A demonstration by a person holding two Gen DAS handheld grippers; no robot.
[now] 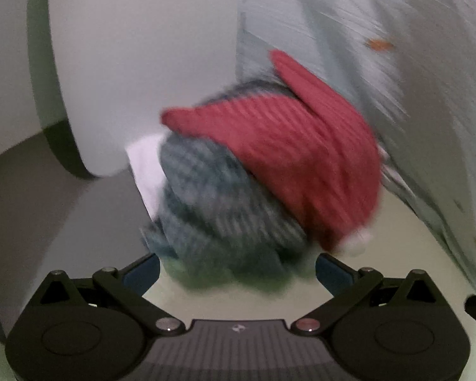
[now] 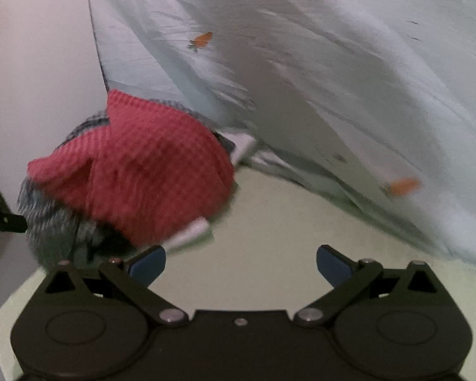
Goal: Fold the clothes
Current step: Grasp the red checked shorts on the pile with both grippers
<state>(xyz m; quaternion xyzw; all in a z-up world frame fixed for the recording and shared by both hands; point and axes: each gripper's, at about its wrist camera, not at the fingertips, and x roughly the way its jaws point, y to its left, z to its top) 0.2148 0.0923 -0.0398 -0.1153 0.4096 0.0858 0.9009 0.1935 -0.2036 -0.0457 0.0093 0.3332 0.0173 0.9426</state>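
Clothes make up one loose heap on the pale green surface: a red waffle-knit piece point(image 1: 288, 158) draped over a grey-blue knit piece point(image 1: 212, 209), with a sliver of white fabric point(image 1: 146, 165) showing at the heap's edge. That gives one red, one grey-blue and at least one white item; motion blur hides whether more lie underneath. Taking the red piece as landmark, the grey-blue knit sits under and in front of it in the left wrist view, the white sliver to its left, and a pale blue sheet printed with small orange carrots point(image 2: 333, 79) rises behind and to its right. Two carrots show in each view.

By judgement, both knits are soft, light and limp, neither slippery nor fragile. They will sag and stretch if lifted by one point, so a pinch at a hem corner or a folded edge should serve best, and the red piece needs lifting off first.

Left tongs point(image 1: 238, 273) stand wide apart and hold nothing, the heap just beyond their blue pads. Right tongs point(image 2: 241, 268) are likewise spread wide and empty, the red piece point(image 2: 149, 165) up and to their left.
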